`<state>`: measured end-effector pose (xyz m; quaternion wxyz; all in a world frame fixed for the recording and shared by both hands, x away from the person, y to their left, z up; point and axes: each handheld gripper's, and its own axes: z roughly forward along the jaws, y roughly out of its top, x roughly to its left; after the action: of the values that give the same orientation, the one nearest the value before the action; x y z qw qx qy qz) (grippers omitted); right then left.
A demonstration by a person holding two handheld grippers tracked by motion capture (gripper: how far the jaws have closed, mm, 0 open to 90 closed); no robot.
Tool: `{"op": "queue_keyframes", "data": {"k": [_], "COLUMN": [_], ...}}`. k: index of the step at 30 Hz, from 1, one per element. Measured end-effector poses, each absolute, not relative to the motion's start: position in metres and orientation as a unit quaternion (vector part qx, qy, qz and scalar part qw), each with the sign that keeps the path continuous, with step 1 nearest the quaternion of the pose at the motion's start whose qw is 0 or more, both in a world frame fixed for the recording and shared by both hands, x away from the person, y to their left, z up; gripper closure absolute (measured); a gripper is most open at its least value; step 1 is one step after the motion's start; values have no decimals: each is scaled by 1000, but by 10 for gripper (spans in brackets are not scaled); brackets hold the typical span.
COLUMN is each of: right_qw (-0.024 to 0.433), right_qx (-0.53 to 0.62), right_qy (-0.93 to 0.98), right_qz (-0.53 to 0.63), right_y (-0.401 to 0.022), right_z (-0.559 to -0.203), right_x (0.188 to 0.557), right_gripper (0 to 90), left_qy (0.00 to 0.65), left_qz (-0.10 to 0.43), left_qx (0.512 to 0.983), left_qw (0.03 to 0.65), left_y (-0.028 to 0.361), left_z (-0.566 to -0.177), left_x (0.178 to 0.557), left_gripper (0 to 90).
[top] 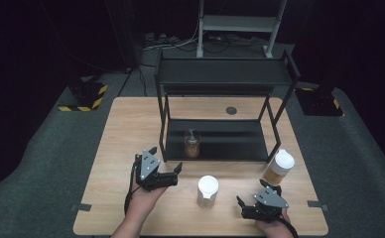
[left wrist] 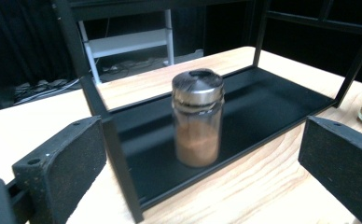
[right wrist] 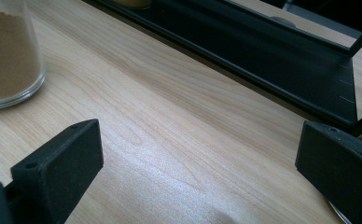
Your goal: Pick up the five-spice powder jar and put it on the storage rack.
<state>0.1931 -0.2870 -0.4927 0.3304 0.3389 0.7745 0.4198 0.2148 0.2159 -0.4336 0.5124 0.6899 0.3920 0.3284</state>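
While the spice jar (left wrist: 198, 116) stands upright on the rack's bottom shelf (left wrist: 263, 102), the left hand-held gripper (top: 163, 167) faces it, jaws wide and empty. The right hand-held gripper (top: 252, 196) rests spread wide over the bench (top: 121, 148), likely waiting beside the white-lidded jars.

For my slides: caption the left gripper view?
Open left gripper faces a metal-lidded spice jar on the black rack's bottom shelf.

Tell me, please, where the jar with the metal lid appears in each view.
High view: metal-lid jar stands on the rack's lower shelf, near its left end.
Left gripper view: centre, upright on that shelf, between the open jaws.
Right gripper view: not identifiable.
Shared landmark: the rack.
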Motion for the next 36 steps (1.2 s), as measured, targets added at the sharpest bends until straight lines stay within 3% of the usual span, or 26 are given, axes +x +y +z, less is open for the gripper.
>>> {"op": "queue_keyframes", "data": {"k": [21,36], "right_qw": [333,331], "right_qx": [342,350], "right_qy": [771,767], "right_qz": [421,423], "right_y": [-287,-286], "right_z": [-493,-493], "right_x": [192,191], "right_gripper": [1,1], "left_qy": [420,390], "left_qz": [310,335], "left_qx": [712,758], "left_qw": [470,402], "left_y": [242,231], "left_z": [-486,-491], "left_x": [185,183], "left_gripper": [10,12]}}
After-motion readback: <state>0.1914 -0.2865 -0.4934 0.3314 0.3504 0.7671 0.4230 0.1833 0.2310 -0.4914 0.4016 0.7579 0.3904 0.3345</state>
